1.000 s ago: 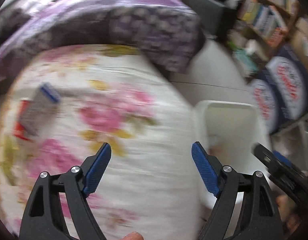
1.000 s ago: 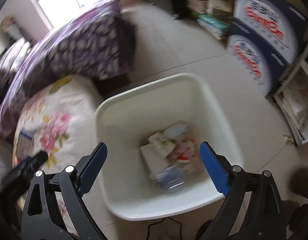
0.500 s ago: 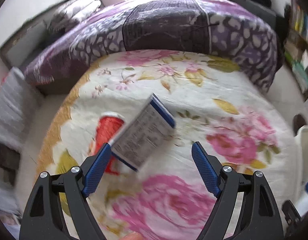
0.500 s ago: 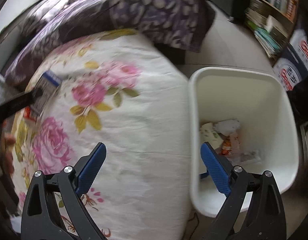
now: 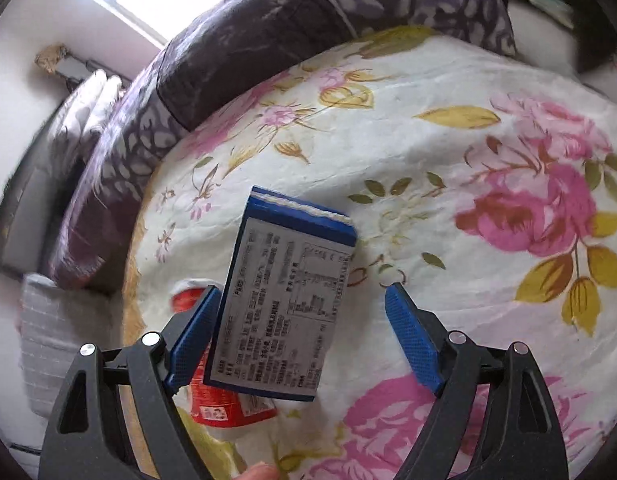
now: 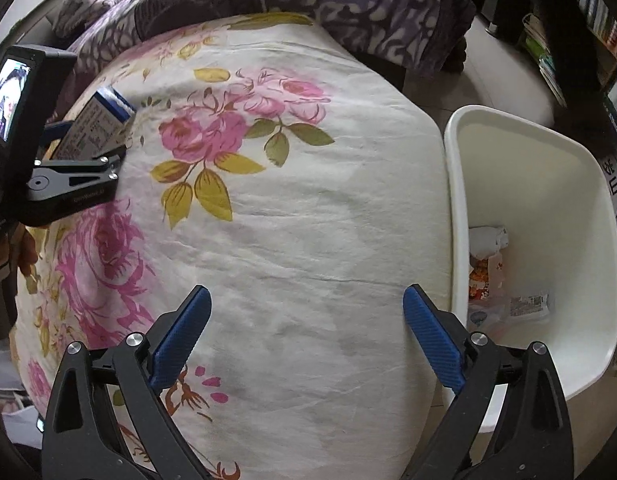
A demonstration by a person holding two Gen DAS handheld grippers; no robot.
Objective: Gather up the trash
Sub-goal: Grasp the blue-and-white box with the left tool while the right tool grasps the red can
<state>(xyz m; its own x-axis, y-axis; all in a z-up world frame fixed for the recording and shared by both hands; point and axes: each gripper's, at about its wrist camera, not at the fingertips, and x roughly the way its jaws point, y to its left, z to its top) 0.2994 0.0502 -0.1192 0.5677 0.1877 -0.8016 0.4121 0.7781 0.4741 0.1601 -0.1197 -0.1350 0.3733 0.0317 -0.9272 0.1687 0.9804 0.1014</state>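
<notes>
A blue and grey printed carton lies on the floral bedspread, partly covering a red and white packet. My left gripper is open and hangs over the carton: the left pad is at the carton's left edge and the right pad stands clear of it. The right wrist view shows the same carton far left, with the left gripper at it. My right gripper is open and empty over bare bedspread. A white bin with several pieces of trash inside stands beside the bed on the right.
A purple patterned quilt is bunched along the far side of the bed, with pillows behind it. Bookshelves and floor lie beyond the bin. A hand shows at the left edge.
Both grippers swung left from the bin toward the bed and dropped lower. The carton slid from the far left of the left view to between the left jaws. Both stayed open.
</notes>
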